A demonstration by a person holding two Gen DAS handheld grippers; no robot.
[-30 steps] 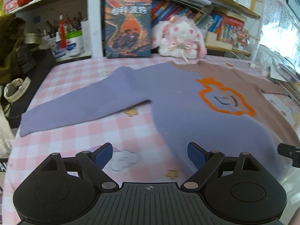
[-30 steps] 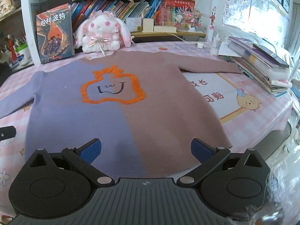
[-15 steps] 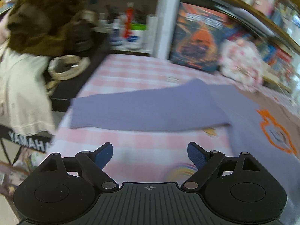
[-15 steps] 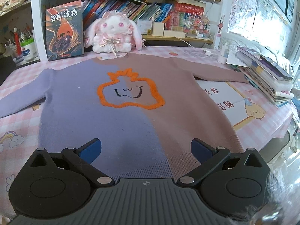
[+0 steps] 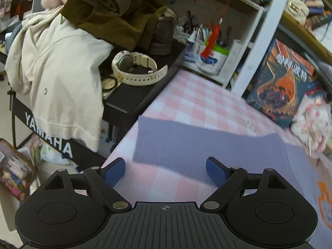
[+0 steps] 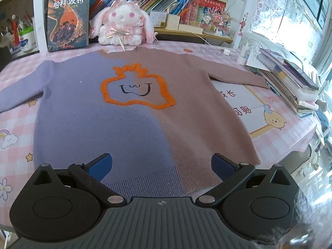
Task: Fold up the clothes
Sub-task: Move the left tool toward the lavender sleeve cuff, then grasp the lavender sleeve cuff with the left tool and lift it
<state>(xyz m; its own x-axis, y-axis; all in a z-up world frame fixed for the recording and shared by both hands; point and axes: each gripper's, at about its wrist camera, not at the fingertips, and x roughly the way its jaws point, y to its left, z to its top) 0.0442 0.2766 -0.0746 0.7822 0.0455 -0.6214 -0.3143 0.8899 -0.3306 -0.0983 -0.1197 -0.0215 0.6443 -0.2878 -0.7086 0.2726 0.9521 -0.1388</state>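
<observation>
A sweater [image 6: 145, 114], half purple and half brown with an orange outlined face, lies flat and front up on a pink checked tablecloth [image 6: 16, 124]. In the right wrist view my right gripper [image 6: 161, 166] hangs open over the hem, holding nothing. In the left wrist view the purple sleeve [image 5: 186, 145] stretches toward the table's left edge, its cuff [image 5: 143, 141] just ahead of my left gripper [image 5: 166, 170], which is open and empty above the cloth.
A black Yamaha keyboard [image 5: 132, 95] with a white watch [image 5: 137, 70], a cream garment [image 5: 58, 72] and an olive one stands left of the table. A book [image 6: 68, 18], plush rabbit [image 6: 122, 25] and pen cups [image 5: 211, 56] line the back. Stacked books [image 6: 294, 83] sit right.
My left gripper has swung left along the purple sleeve to its cuff near the table edge. The right gripper has shifted slightly left and back toward the hem. Both stay open.
</observation>
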